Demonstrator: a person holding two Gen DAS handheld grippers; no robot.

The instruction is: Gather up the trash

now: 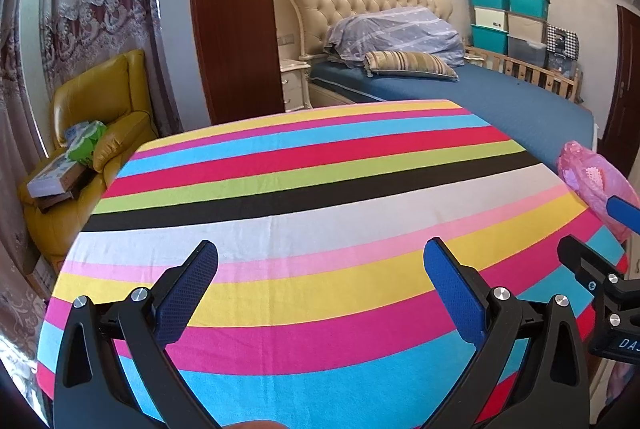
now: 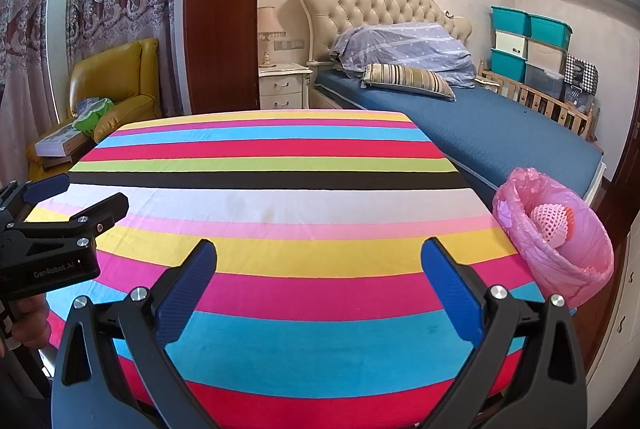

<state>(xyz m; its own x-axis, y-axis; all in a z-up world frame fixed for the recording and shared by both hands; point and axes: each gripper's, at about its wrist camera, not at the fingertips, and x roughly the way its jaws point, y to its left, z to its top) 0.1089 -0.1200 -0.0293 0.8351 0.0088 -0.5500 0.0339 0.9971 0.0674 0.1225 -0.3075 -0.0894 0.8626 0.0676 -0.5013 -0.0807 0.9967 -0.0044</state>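
Note:
A striped, many-coloured cloth covers the table (image 1: 304, 189) (image 2: 280, 189). At its right edge stands a bin lined with a pink bag (image 2: 560, 249) (image 1: 592, 177). Inside it lies a pink foam fruit net (image 2: 550, 223) with something orange beside it. My left gripper (image 1: 320, 269) hovers open over the near part of the cloth with nothing between its fingers. Over the same near area my right gripper (image 2: 318, 269) is also open and holds nothing. The left gripper (image 2: 76, 197) shows at the left of the right wrist view, the right gripper (image 1: 592, 229) at the right of the left wrist view.
Beyond the table is a bed (image 2: 500, 133) with a blue sheet, pillows and a padded headboard. A yellow armchair (image 1: 100, 133) with boxes and a green pack stands at the left by the curtains. Stacked storage boxes (image 2: 532, 49) and a nightstand (image 2: 284, 85) line the back wall.

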